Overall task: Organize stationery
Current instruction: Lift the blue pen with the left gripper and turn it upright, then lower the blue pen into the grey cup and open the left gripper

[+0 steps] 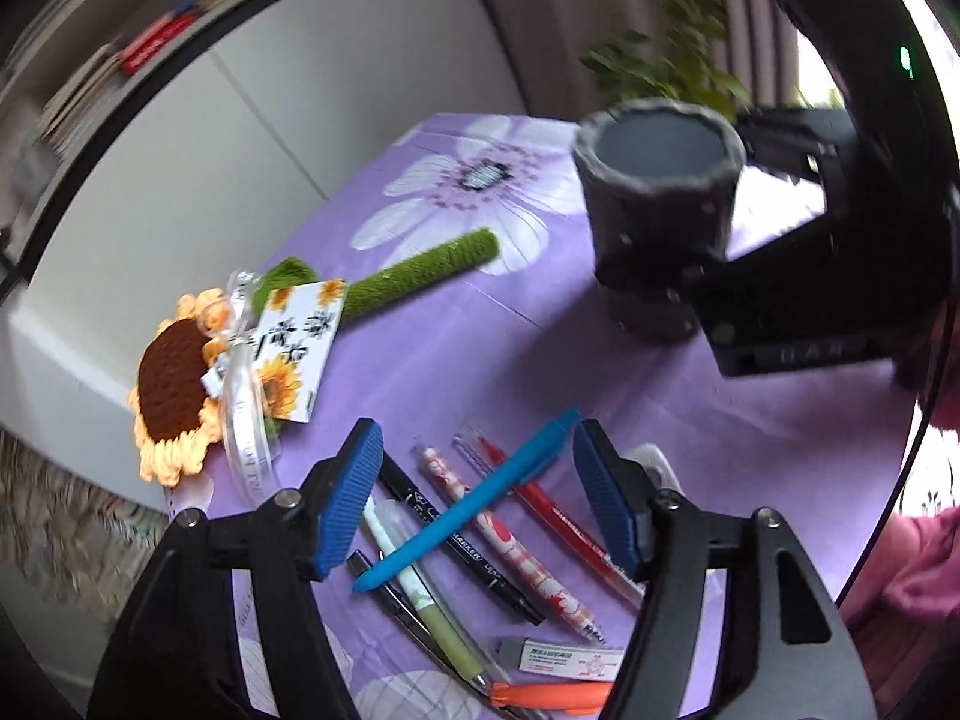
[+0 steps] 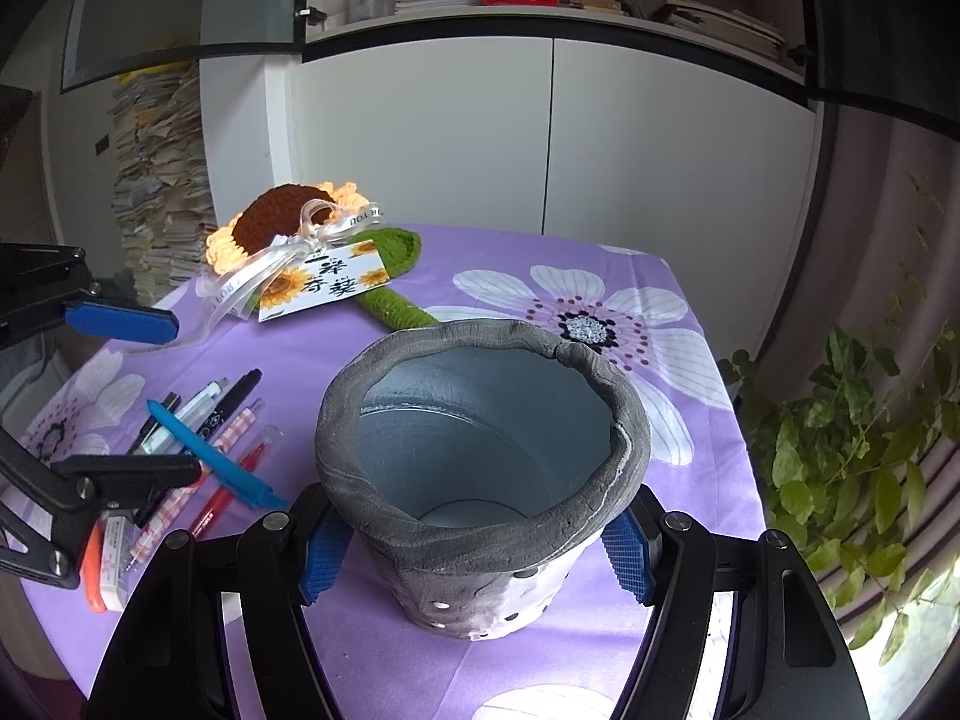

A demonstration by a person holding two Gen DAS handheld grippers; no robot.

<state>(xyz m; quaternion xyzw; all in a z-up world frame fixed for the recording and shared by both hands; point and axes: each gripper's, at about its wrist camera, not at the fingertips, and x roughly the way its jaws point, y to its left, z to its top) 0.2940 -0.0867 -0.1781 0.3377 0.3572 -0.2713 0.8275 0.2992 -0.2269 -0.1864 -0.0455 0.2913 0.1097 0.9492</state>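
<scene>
Two views, left wrist first.
Left gripper: jaws apart, nothing pressed between the blue pads; it hangs over the row of pens.
Blue pen: lies slantwise across the other pens, between the two pads and free of both.
Marker, red pen: flat on the purple cloth, side by side.
Eraser: near the bottom edge, beside an orange thing.
Cup: upright, far right, clamped by the right gripper.
Right wrist view.
Right gripper: closed on the grey cup, pads on its two sides.
Pens: left of the cup, under the left gripper.
Sunflower: behind, well apart.
</scene>
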